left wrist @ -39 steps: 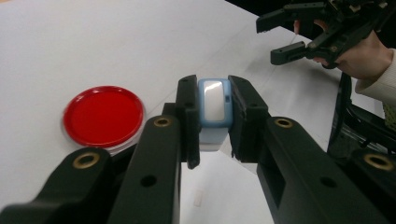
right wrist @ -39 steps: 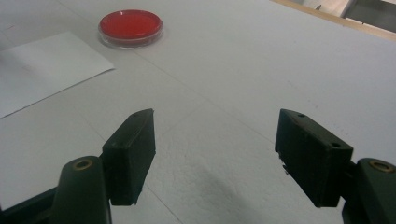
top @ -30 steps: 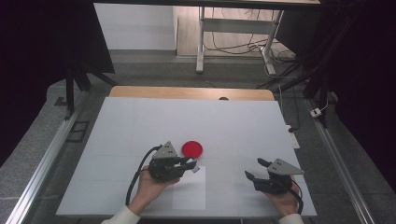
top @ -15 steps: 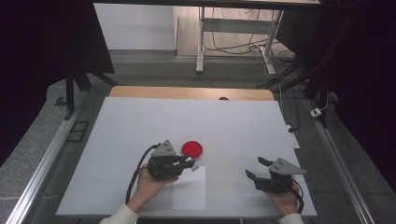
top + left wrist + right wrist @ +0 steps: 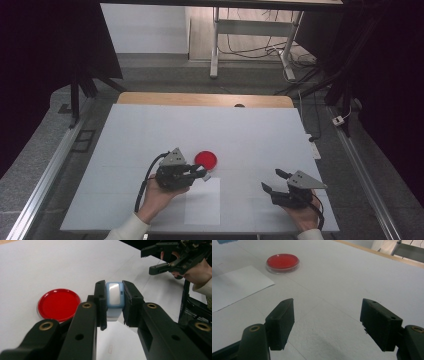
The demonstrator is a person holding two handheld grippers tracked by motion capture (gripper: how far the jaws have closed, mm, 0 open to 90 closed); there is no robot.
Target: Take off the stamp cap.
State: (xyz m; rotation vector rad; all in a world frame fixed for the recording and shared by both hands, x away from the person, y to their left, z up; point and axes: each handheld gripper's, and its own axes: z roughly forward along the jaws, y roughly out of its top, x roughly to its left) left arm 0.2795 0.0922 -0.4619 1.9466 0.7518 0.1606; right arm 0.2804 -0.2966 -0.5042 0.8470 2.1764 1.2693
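Here the left gripper (image 5: 113,302) has its jaws clamped on a small light-blue block (image 5: 114,298) with a white face, pads pressing both sides, block upright between them and lifted off the table. In the high view the left gripper (image 5: 197,173) sits just beside the red dish (image 5: 206,159), which lies flat on the white table (image 5: 150,130). A white paper sheet (image 5: 202,202) lies below the gripper's tips, close to the person's edge. The right gripper (image 5: 327,322) has jaws spread wide, nothing between them, over bare table. In the high view the right gripper (image 5: 272,181) is well apart from the dish, on the right side of the table.
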